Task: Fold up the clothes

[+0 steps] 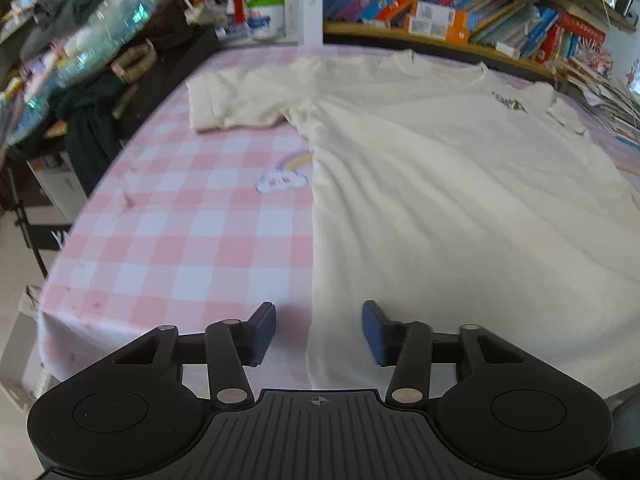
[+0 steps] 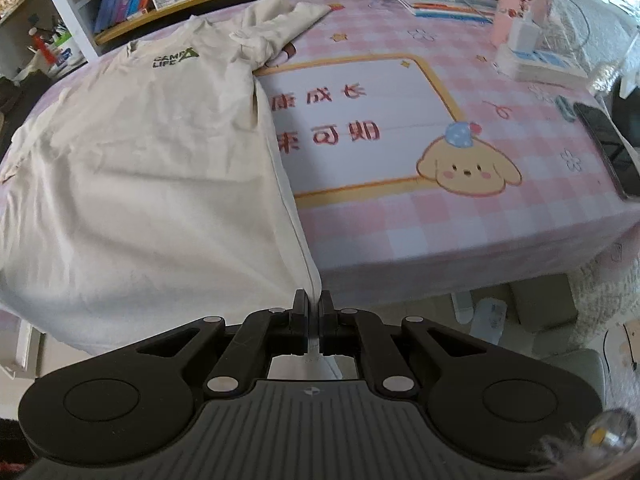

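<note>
My right gripper (image 2: pixel 315 312) is clamped tight on the bottom corner of the cream T-shirt (image 2: pixel 140 168), the side seam running straight up out of the pinch, so that corner stays pinned and taut while the other side is dealt with. My left gripper (image 1: pixel 319 330) stands parted with nothing between its blue pads (image 1: pixel 264 330); it straddles the shirt's other bottom edge, one pad over the bare tablecloth (image 1: pixel 168 220) and the other over the fabric, and I judge that it sits there to keep that hem within reach without pulling on it. Outward from both, the shirt lies front up and nearly flat across the pink checked cloth, its hem spilling slightly over the near table edge, a few soft creases fanning up from the corners. The left sleeve (image 1: pixel 228 100) lies spread flat out to the side, while the right sleeve (image 2: pixel 280 28) is bunched and partly folded back near the collar. The chest print (image 2: pixel 174 58) faces up, which tells me the garment is laid out for folding, no fold made yet. Beyond it, books (image 1: pixel 460 4) crowd the shelf at the far edge, and a phone (image 2: pixel 608 148) rests well clear on the right.
</note>
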